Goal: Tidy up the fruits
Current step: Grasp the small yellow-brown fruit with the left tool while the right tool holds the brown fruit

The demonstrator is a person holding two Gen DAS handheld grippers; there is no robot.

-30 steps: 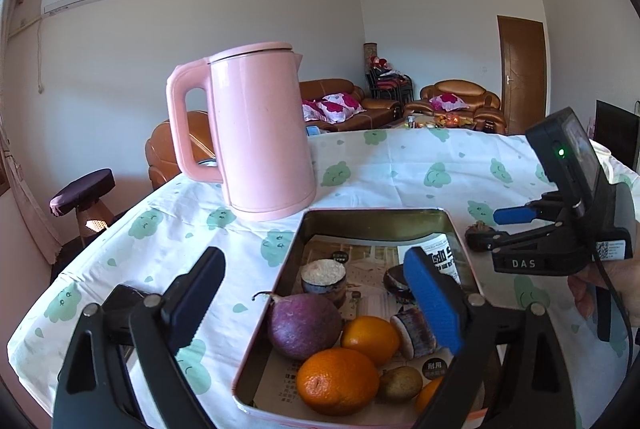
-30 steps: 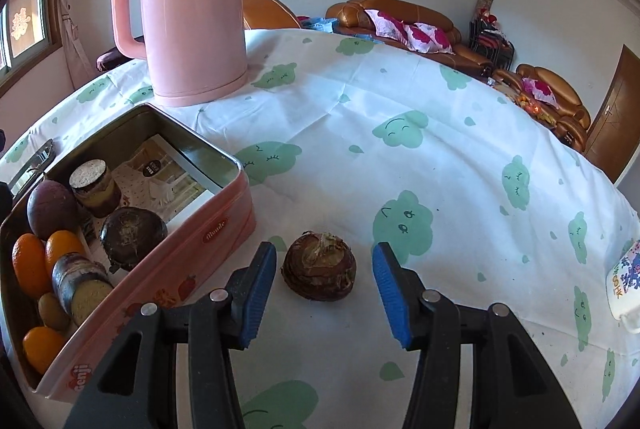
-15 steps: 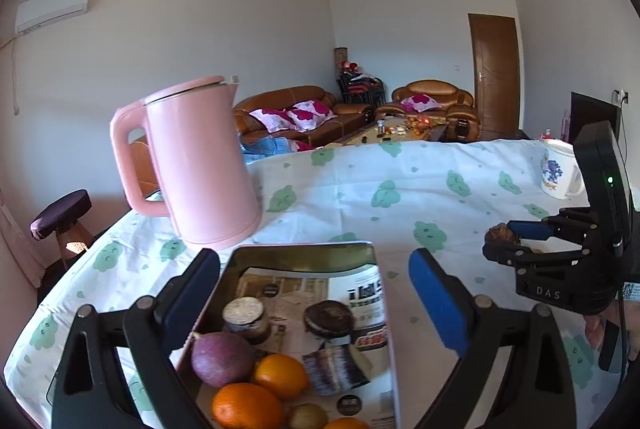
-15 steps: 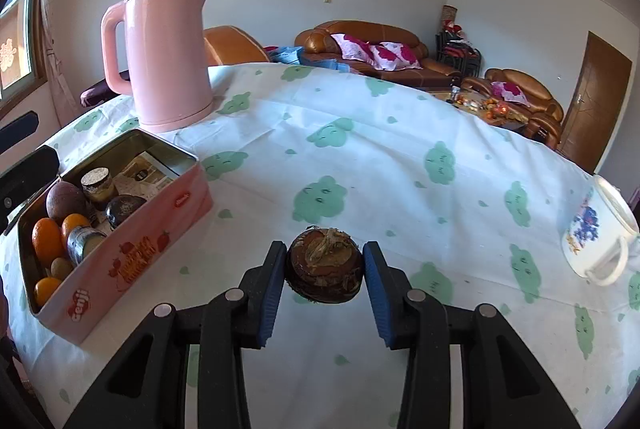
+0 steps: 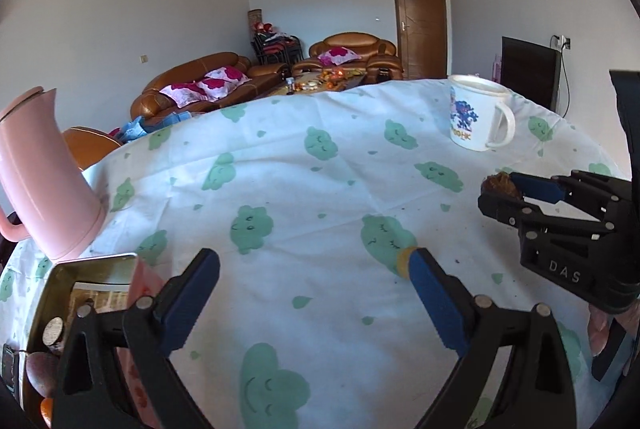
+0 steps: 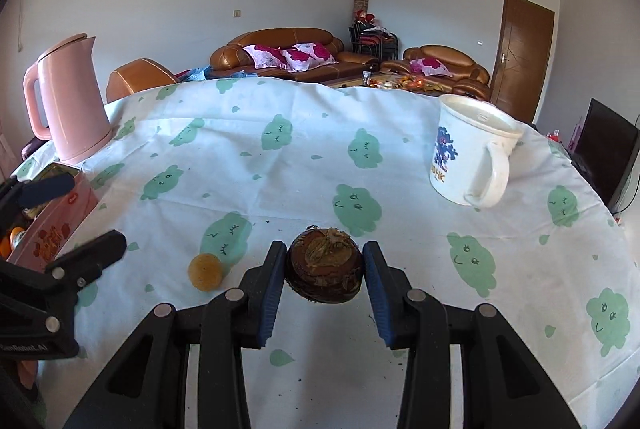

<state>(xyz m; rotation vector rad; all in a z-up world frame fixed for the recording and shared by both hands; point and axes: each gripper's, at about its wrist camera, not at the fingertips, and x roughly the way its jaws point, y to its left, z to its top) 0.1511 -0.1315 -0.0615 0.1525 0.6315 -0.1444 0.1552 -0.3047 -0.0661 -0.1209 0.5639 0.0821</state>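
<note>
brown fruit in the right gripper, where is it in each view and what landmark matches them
Left wrist: brown fruit at the right edge, clamped in the right gripper.
Right wrist: brown fruit at lower centre, between the gripper's blue pads.
Shared landmark: white mug, upright on the tablecloth beyond the fruit.

"DAS" stands in pale letters on the right gripper (image 5: 500, 195) body. The mug (image 6: 470, 153) shows "HK" under its blue print. The tin's (image 6: 60, 213) red label is unreadable.

Dark brown round fruit (image 6: 324, 271), possibly mangosteen, clamped above tablecloth.
</note>
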